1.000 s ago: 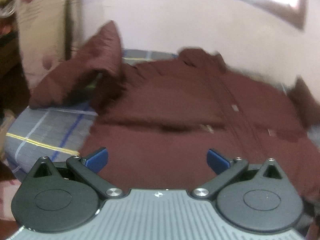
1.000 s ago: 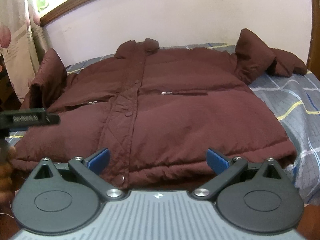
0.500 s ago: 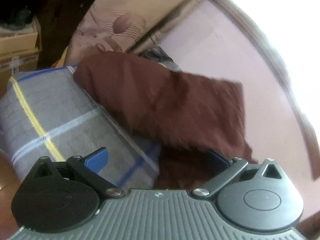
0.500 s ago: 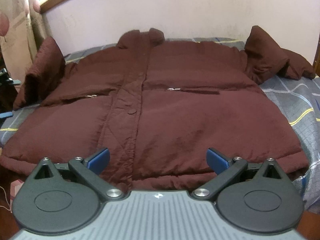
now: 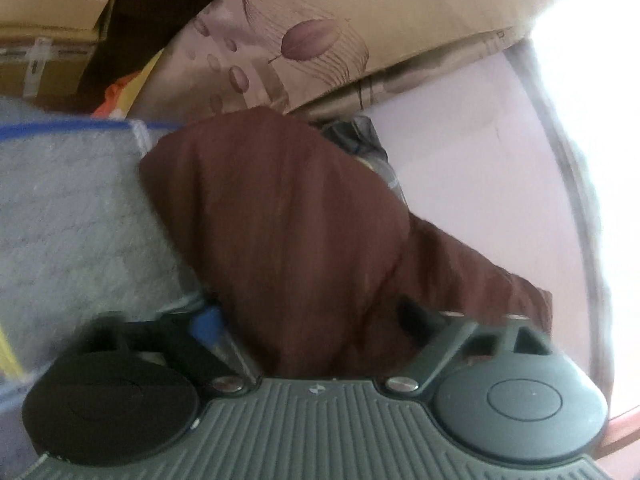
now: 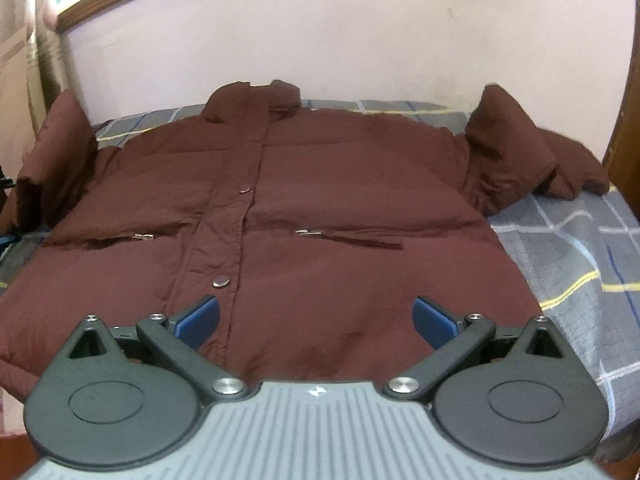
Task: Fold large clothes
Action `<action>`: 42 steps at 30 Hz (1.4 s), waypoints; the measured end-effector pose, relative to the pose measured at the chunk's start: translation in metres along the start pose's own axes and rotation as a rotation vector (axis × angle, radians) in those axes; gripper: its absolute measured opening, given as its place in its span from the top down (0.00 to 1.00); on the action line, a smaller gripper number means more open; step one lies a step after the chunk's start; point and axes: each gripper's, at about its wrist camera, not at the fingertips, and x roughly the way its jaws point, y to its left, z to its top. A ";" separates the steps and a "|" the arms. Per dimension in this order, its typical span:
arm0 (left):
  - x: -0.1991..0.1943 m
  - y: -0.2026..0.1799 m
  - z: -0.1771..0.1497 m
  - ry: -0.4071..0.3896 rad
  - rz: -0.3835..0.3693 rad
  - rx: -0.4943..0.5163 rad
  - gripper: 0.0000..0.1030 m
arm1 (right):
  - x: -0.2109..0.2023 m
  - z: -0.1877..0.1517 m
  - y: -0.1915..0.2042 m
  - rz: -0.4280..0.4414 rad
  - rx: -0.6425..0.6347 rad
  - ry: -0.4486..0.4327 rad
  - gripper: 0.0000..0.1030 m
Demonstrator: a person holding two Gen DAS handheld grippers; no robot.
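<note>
L wrist view: left gripper (image 5: pixel 308 320) rolled sideways, angled down at the jacket sleeve (image 5: pixel 288 216) on the grey bedspread (image 5: pixel 72 216). Jaws have just been closing, sleeve bulk btwn them; actual pinch blurred, can't tell.

R wrist view: right gripper (image 6: pixel 316 316) tilted down over hem of maroon jacket (image 6: pixel 320 208), spread flat on bed. Jaws wide apart, empty.

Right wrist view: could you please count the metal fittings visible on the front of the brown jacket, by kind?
Snap buttons: 2
Zipper pulls: 2
Total: 4
</note>
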 end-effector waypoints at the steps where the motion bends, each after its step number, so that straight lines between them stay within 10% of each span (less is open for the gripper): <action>1: 0.003 -0.002 0.001 0.006 0.015 0.015 0.66 | 0.002 0.000 -0.002 0.006 0.014 0.008 0.00; 2: 0.007 -0.003 0.002 0.011 0.021 0.030 0.88 | 0.004 -0.001 -0.004 0.012 0.028 0.017 0.00; 5: 0.002 -0.022 0.001 -0.055 0.058 0.154 0.94 | 0.008 -0.004 -0.010 0.026 0.060 0.037 0.00; 14: -0.070 -0.167 -0.037 -0.190 -0.151 0.470 0.94 | -0.004 -0.001 -0.035 0.018 0.103 -0.030 0.00; 24: -0.092 -0.276 -0.145 -0.120 -0.339 0.670 0.94 | -0.022 -0.011 -0.086 -0.002 0.197 -0.093 0.00; 34: -0.129 -0.236 -0.116 -0.329 -0.149 0.552 0.95 | -0.017 0.020 -0.158 -0.109 0.229 -0.194 0.00; 42: -0.199 -0.140 -0.057 -0.542 0.209 0.380 0.94 | 0.035 0.068 -0.268 -0.128 0.408 -0.186 0.00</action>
